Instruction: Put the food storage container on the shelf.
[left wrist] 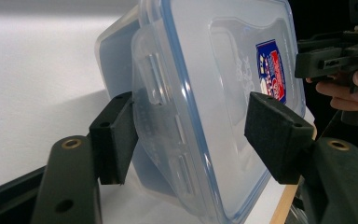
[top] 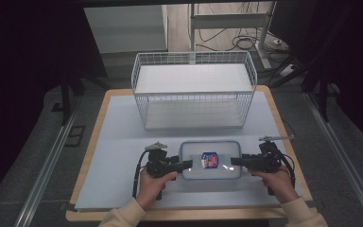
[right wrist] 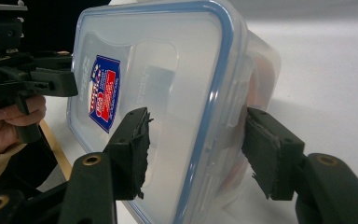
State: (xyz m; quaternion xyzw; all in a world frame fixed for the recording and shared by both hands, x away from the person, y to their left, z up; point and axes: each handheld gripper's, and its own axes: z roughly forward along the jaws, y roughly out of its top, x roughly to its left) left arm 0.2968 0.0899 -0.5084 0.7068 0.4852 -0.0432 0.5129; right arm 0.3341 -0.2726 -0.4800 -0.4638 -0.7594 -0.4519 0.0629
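At the lower left of centre in the high view, the left gripper points toward the right of the frame, held in a hand that enters from the bottom edge; its tips meet the left end of a clear plastic container with a blue-rimmed lid, which lies flat on the pale counter in the lower middle of the frame; a blue and red label sits at the centre of the lid; in the left gripper view the container fills the middle, its side latch between the two black pads, one pad at lower left lying against the latch, the other at lower right over the lid, though whether both press cannot be told; at the lower right of the high view the right gripper points toward the left of the frame and straddles the container's right end; in the right gripper view the container stands between jaws set moderately wide, the left pad over the lid, the right pad beside the wall, with slight gaps visible, so no firm grip shows; behind, at upper centre of the high view, a white wire basket stands on the counter, well apart from the container.
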